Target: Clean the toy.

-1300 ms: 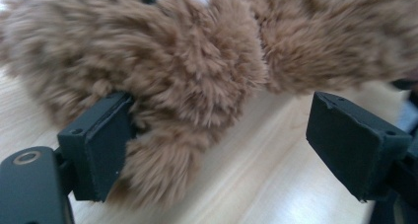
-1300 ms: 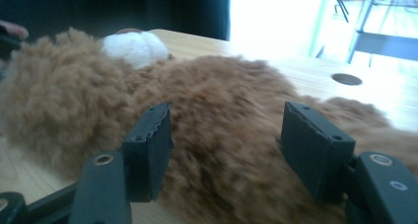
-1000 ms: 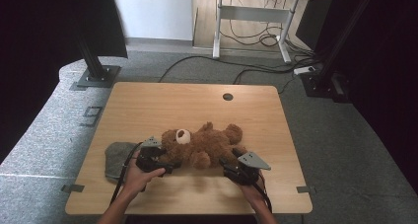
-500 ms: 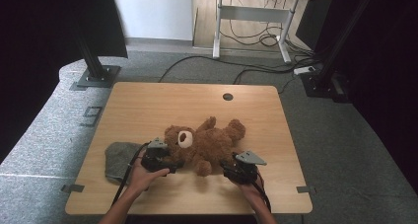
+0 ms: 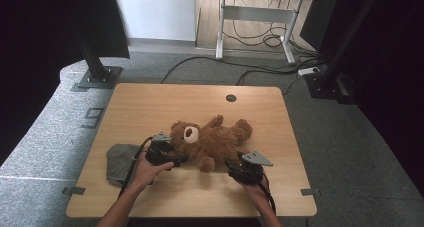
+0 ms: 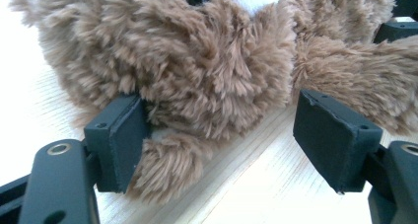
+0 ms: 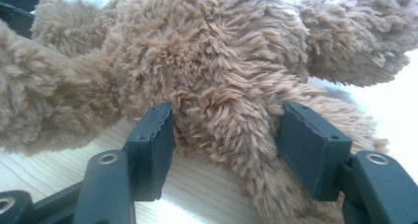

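**Plush bear lies between two grippers near the table's front edge**

On the wooden table (image 5: 150,107), pale and fine-grained with rounded corners, a brown teddy bear (image 5: 212,139) lies on its back just in front of centre, head toward 9 o'clock, legs toward 3 o'clock; its fur is long and shaggy, its muzzle a white patch. A flat grey cloth (image 5: 120,162), soft and rounded, lies at 8 o'clock from the bear, beside the person's left hand (image 5: 150,171); a small dark round hole (image 5: 230,98) sits in the tabletop at 12 o'clock, well apart from the bear.

The left gripper (image 6: 217,135) meets the bear's head from 7 o'clock; its jaws have just been closing, yet they stand spread; one black pad (image 6: 121,140) touches the fur of an ear while the other (image 6: 335,137) stands clear over bare wood, so nothing is pinched.

The right gripper (image 7: 224,145) comes from 5 o'clock at the bear's lower body; its pads (image 7: 153,145) stand on either side of a furry leg, just touching the pile; whether they press cannot be told.

The bear's own limbs crowd both approaches; around the table lie grey carpet and loose cables (image 5: 260,72).
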A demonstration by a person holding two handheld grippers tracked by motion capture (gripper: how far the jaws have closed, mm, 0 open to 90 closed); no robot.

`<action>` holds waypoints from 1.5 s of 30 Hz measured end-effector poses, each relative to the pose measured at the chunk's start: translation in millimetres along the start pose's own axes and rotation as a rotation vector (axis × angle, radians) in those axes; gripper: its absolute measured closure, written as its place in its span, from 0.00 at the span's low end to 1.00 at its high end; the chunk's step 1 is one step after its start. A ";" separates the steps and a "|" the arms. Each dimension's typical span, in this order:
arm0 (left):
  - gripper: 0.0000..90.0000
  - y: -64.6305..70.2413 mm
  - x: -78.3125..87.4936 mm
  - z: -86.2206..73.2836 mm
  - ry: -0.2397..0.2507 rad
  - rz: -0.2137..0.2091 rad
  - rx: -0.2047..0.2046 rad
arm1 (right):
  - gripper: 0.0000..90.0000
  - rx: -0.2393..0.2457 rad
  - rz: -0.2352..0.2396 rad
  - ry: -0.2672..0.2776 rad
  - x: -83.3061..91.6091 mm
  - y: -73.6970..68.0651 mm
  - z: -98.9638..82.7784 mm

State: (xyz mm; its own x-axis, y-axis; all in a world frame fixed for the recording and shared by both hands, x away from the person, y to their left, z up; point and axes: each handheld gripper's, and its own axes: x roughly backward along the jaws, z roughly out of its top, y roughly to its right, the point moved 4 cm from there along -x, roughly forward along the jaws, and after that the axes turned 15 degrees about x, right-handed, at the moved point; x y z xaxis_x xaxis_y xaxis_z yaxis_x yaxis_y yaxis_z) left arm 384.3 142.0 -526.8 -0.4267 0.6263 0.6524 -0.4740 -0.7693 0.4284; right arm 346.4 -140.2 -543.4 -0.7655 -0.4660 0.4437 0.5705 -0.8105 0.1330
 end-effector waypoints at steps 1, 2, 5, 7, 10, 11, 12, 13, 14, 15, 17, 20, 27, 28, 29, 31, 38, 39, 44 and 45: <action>0.24 -0.3 1.2 -0.2 0.006 0.000 0.001 | 0.41 -0.001 0.000 0.007 0.4 -0.1 0.5; 0.24 -0.4 2.9 -0.5 0.012 0.000 0.001 | 0.41 0.001 -0.001 0.011 0.8 0.2 1.0; 0.24 -0.3 11.9 -1.1 0.045 0.014 -0.006 | 0.40 -0.001 -0.004 0.033 4.3 1.8 3.6; 0.24 -0.9 20.4 -1.5 0.071 0.010 -0.001 | 0.39 -0.006 -0.003 0.062 8.4 4.0 5.9; 0.24 -3.7 34.0 -2.1 0.101 0.005 0.014 | 0.38 -0.015 -0.010 0.093 14.5 7.5 8.3; 0.24 -4.8 38.4 -2.9 0.108 0.002 0.019 | 0.37 -0.017 -0.014 0.101 16.6 8.6 8.7; 0.24 -5.9 42.3 -4.0 0.111 0.000 0.024 | 0.37 -0.017 -0.016 0.109 18.8 9.7 8.8; 0.24 -7.0 46.1 -5.3 0.117 -0.001 0.031 | 0.37 -0.017 -0.017 0.117 21.1 10.7 8.8; 0.24 -8.1 49.7 -6.7 0.122 -0.002 0.036 | 0.36 -0.016 -0.016 0.125 23.5 11.7 8.8; 0.24 -9.0 52.7 -8.7 0.122 -0.003 0.041 | 0.36 -0.019 -0.015 0.132 25.8 12.7 8.8; 0.24 -11.0 57.5 -13.5 0.120 0.002 0.044 | 0.34 -0.023 -0.013 0.139 30.4 15.1 7.6; 0.24 -15.1 62.4 -22.8 0.115 0.009 0.052 | 0.33 -0.026 -0.014 0.144 37.5 20.1 2.5; 0.24 -21.7 69.0 -47.0 0.110 0.028 0.073 | 0.32 -0.081 -0.037 0.139 56.3 39.4 -14.8; 0.24 -22.3 69.9 -49.6 0.110 0.029 0.073 | 0.32 -0.088 -0.043 0.133 58.0 42.4 -18.3; 0.24 -22.8 70.9 -52.1 0.111 0.032 0.072 | 0.32 -0.095 -0.048 0.125 59.5 45.2 -21.9; 0.24 -23.7 73.3 -57.1 0.107 0.035 0.072 | 0.32 -0.112 -0.052 0.107 61.6 50.0 -28.6; 0.25 -30.7 83.2 -71.6 0.117 0.040 0.090 | 0.31 -0.120 -0.048 0.012 60.4 57.1 -48.4; 0.25 -31.3 84.5 -73.0 0.120 0.037 0.093 | 0.31 -0.117 -0.048 0.002 59.4 57.4 -49.9; 0.25 -33.8 89.0 -73.3 0.146 0.022 0.106 | 0.31 -0.107 -0.053 -0.037 55.3 57.3 -53.8; 0.25 -33.8 89.3 -72.8 0.152 0.012 0.110 | 0.31 -0.107 -0.052 -0.042 54.9 57.2 -54.6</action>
State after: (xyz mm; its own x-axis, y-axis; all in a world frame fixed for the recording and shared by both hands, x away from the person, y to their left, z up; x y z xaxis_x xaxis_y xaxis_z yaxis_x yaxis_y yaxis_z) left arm 306.1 233.1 -528.5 -0.5470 0.6227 0.5594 -0.3849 -0.7806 0.4925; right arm 320.8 -231.6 -559.8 -0.7791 -0.4085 0.4756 0.4931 -0.8677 0.0623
